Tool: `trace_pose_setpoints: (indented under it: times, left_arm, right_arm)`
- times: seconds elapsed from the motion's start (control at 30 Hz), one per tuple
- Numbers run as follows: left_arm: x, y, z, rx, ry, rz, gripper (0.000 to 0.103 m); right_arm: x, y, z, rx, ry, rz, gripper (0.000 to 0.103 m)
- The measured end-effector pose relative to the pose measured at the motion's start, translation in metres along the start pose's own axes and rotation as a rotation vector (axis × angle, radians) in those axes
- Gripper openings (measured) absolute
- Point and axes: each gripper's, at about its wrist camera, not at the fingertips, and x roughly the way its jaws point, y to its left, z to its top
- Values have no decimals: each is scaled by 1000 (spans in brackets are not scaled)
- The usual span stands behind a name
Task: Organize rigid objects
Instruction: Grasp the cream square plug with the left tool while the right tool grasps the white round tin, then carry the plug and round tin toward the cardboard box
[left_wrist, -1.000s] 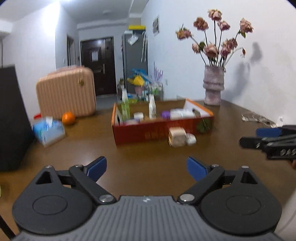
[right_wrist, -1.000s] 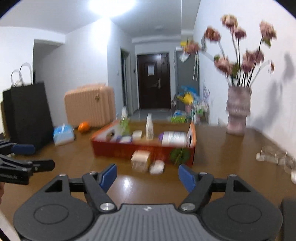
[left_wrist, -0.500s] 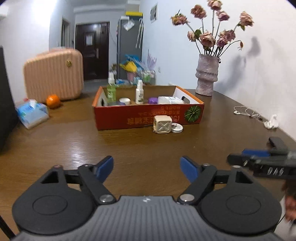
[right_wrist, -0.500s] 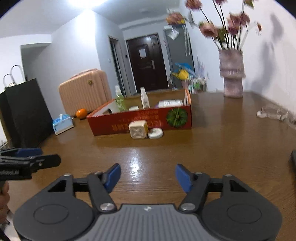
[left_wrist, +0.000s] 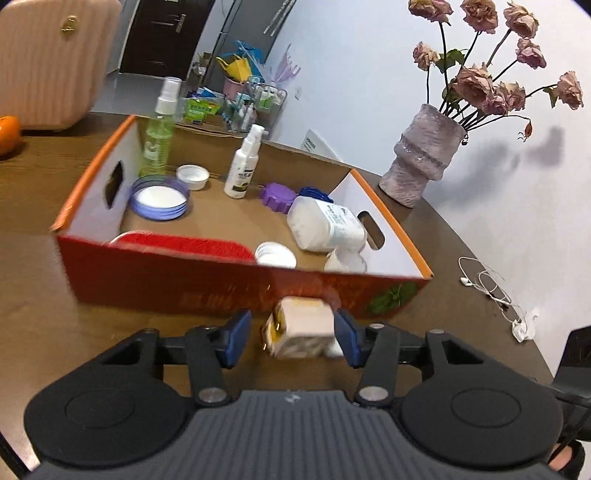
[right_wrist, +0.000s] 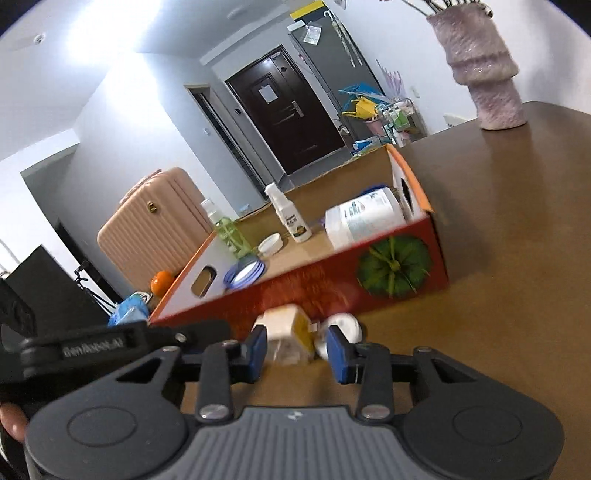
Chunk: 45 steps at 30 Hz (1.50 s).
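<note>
A red cardboard box (left_wrist: 155, 284) stands on the brown table and holds spray bottles, jars, lids and a white bottle lying on its side (left_wrist: 325, 225). A cream cube-shaped object (left_wrist: 301, 328) and a small white round lid (right_wrist: 345, 330) lie on the table against the box's front wall. My left gripper (left_wrist: 291, 338) is open with the cube between its blue fingers, right pad close to it. My right gripper (right_wrist: 295, 347) is open, fingers astride the cube (right_wrist: 286, 332) and the lid. The left gripper's body (right_wrist: 110, 343) shows at the left of the right wrist view.
A grey-pink vase (left_wrist: 421, 158) with dried roses stands beyond the box at the right. White earphones (left_wrist: 491, 288) lie on the table right of it. A pink suitcase (right_wrist: 155, 221), an orange (right_wrist: 162, 282) and a blue tissue pack (right_wrist: 127, 314) stand at the far left.
Both grippers have moved forward across the table to the box's front. The cube and lid, far ahead before, now sit between the fingers. Both stay open.
</note>
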Motion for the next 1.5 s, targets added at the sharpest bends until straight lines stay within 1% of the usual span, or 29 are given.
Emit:
trace_pose_setpoints:
  times: [0.13,0.2,0.23,0.3,0.33,0.4,0.5,0.57,0.63,0.77,0.97,1.0,1.07,1.17,1.23,1.3,1.33,1.4,1.47,1.5]
  left_arm:
    - [24,6,9,-26,46,-36,45]
    - [33,10,9,-36,74,-35,37]
    - [36,12,8,-43,79,-47,35]
    - [40,19,8,-86,90,-77,30]
    - [41,21,8,-99,94,-96,29]
    - [39,22,8,-95,85,-92,28]
    - [34,20,4,-87,70,-78,27]
    - [23,17,-6,-73,57,-63,27]
    - [5,13,-22,-57,38,-51,27]
    - [-36,4,-62,-15,11,-33,29]
    - [-85,-1,-109,11,3,-60,30]
    - [-91,-2,-118,19,2,-63,29]
    - [-99,-4,-132,33,29,-59,29]
    - [-104,-11,-151,66,50,-18,29]
    - [-111,-14,-157,79,33,-10,33]
    - [-118,-16,-157,83,10,-1,49]
    - [-120,-18,-156,87,-4,10,52]
    - [-122,-24,-150,106,-41,28,69]
    - [-119,-30,-145,129,-75,42,74]
    - [-115,-34,-142,149,-96,58,74]
  right_arm:
    - [25,-4,12,16,10,-17,36]
    - [33,-9,11,31,26,-20,36]
    - [36,-11,9,38,38,-17,36]
    - [41,-16,8,69,57,9,35]
    - [44,-19,8,85,61,31,33]
    - [47,-22,6,107,60,79,24]
    - [47,-22,2,119,66,103,24]
    - [42,-18,-2,118,81,112,24]
    - [29,-9,-12,85,86,114,24]
    - [-3,7,-41,24,93,133,25]
    - [-46,27,-78,-46,119,154,28]
    - [-53,29,-84,-52,124,158,28]
    - [-65,34,-95,-77,138,161,28]
    - [-76,41,-115,-130,165,138,26]
    - [-84,44,-122,-145,161,134,26]
    - [-94,45,-123,-151,147,136,26]
    - [-98,44,-121,-152,134,127,26]
    - [-106,39,-116,-151,96,90,26]
    - [-112,30,-111,-136,67,47,27]
    - [-115,25,-108,-124,56,31,27]
